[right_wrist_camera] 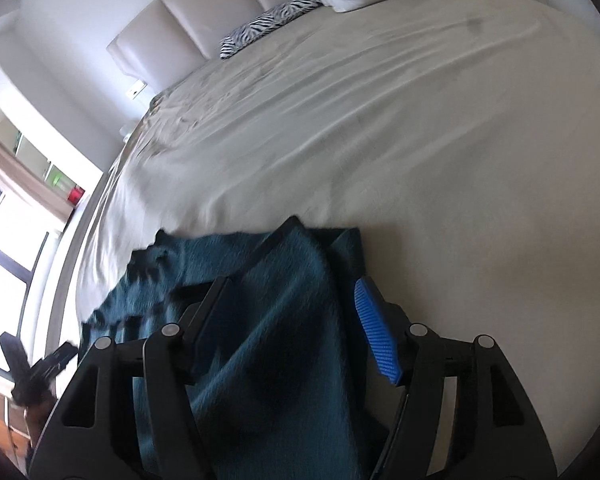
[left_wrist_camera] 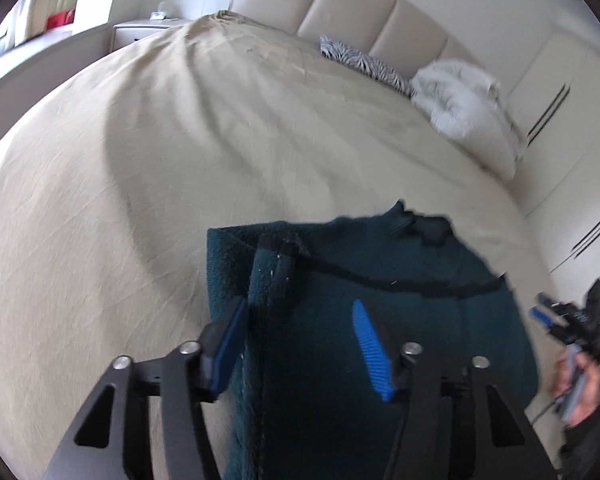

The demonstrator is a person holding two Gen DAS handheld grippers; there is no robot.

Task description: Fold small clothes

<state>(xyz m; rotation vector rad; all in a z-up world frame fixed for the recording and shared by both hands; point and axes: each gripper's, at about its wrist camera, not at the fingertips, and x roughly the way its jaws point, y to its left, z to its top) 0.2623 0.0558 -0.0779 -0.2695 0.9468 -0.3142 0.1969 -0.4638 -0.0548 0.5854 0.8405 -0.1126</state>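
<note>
A wide bed (left_wrist_camera: 140, 168) under a beige sheet fills both views, with a padded headboard (left_wrist_camera: 364, 8) at its far end. Against that end lie a white pillow (left_wrist_camera: 460, 100) and a zebra-print cushion (left_wrist_camera: 360, 60), both well apart from the work. At the near edge of the bed lies the task's thing, a dark teal fleece garment (left_wrist_camera: 380, 280) with black trim (what sort of garment, the blur does not let me tell). It rests on the sheet with at least one layer already turned over itself, a raised fold running along its side in each view.

The left gripper (left_wrist_camera: 300, 336) has its jaws spread, with the fold's edge standing between them; one pad lies close to the cloth, but I see no pinch. The right gripper (right_wrist_camera: 296, 320) is likewise spread over the teal cloth, which bunches up between the fingers without being clamped. A hand (left_wrist_camera: 576, 392) holds that tool at the left view's edge.

I judge the folding partly done: one fold is laid down and let go, while the far end still looks ragged and uneven, so further folds and some smoothing remain.
</note>
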